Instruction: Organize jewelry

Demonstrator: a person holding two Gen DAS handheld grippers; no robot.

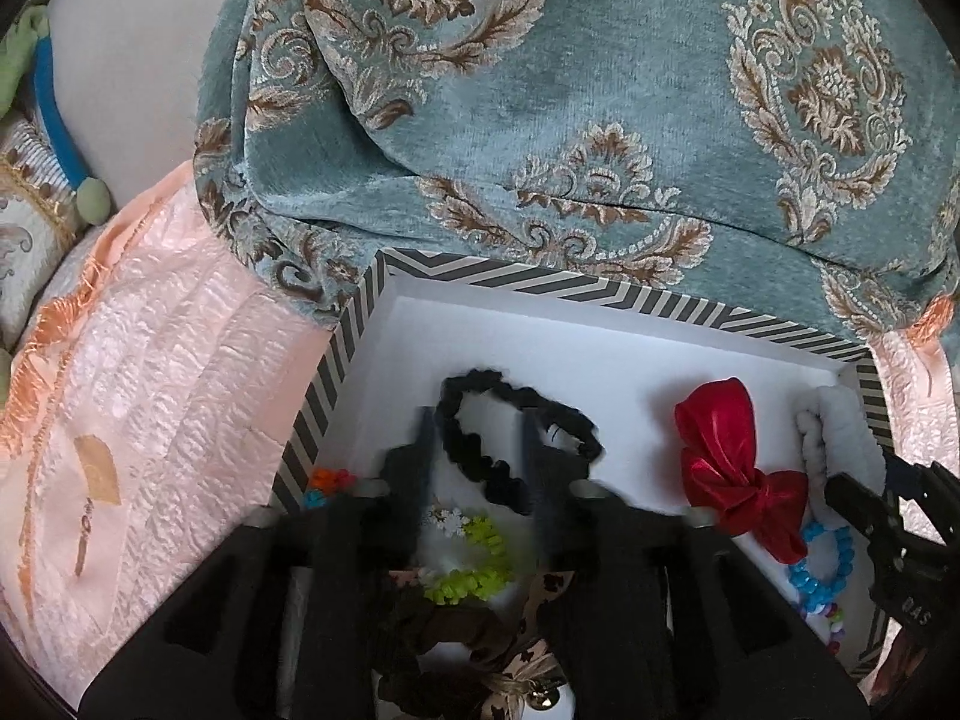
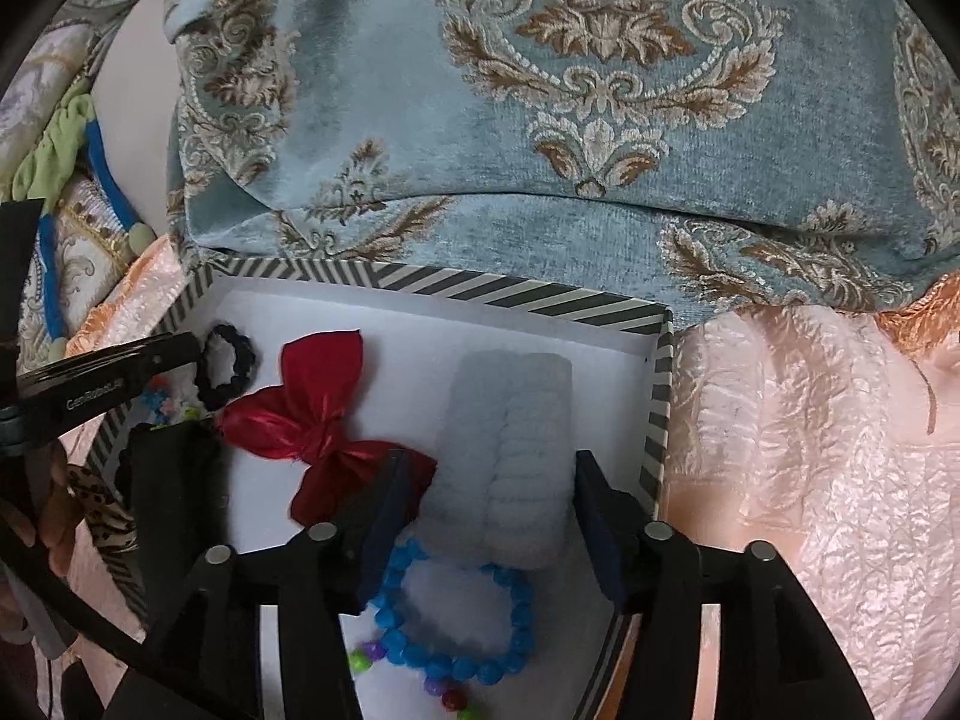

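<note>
Placing step, both tools over the striped box (image 1: 354,324) on the peach bedspread (image 1: 150,396), teal patterned cushion (image 1: 540,120) behind it.

Left: my left tool (image 1: 474,420) sits part open above the black scrunchie (image 1: 510,438). The loop lies between the fingers on the white box floor, and the pads don't look pressed on it, so I read it as released. Below it lie a lime bead bracelet (image 1: 474,564) and a leopard-print bow with a bell (image 1: 540,600). Orange beads (image 1: 327,477) sit at the box's left wall.

Middle: red satin bow (image 2: 318,420) lies flat in the box.

Right: my right tool (image 2: 486,480) is about half open, straddling the white fluffy scrunchie (image 2: 510,450). There is a gap at both pads, so nothing is held. Blue bead bracelet (image 2: 456,618) is just below it, with multicolour beads (image 2: 444,690) near the lower edge.

Next, I guess: lift both tools clear of the box without snagging the loops, then check whether any item remains outside the box.
</note>
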